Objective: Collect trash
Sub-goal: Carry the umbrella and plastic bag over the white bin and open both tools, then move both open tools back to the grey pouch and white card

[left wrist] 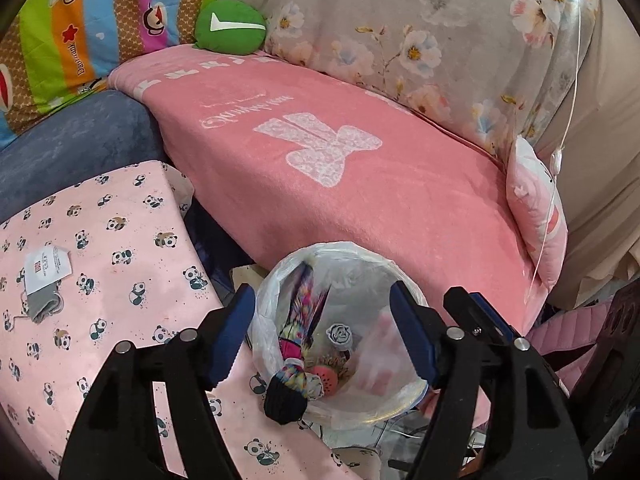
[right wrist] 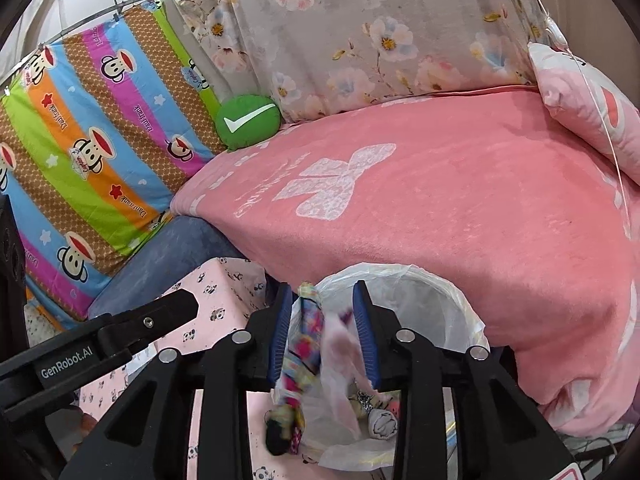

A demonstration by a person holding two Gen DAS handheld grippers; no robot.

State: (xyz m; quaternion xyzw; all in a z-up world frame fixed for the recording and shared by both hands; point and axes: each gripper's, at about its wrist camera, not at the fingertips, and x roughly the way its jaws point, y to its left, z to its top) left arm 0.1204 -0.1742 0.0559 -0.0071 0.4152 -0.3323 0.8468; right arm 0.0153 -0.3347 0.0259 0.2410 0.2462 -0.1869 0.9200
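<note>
A small round trash bin lined with a clear bag (left wrist: 348,268) stands between a pink sofa and a panda-print table; it also shows in the right wrist view (right wrist: 448,300). A colourful folded umbrella (left wrist: 298,344) leans in it, black handle over the rim, with small trash pieces beside it. My left gripper (left wrist: 322,336) is open and empty above the bin. My right gripper (right wrist: 322,340) is open over the bin; the umbrella (right wrist: 302,344) and a blurred pale pink wrapper (right wrist: 340,364) lie between its fingers in view, the wrapper loose and falling.
A pink blanket (left wrist: 360,168) covers the sofa seat behind the bin. The panda-print table (left wrist: 112,248) at left carries a paper tag on grey cloth (left wrist: 46,276). A green check-mark cushion (left wrist: 230,26) and a pink pillow (left wrist: 536,208) sit on the sofa.
</note>
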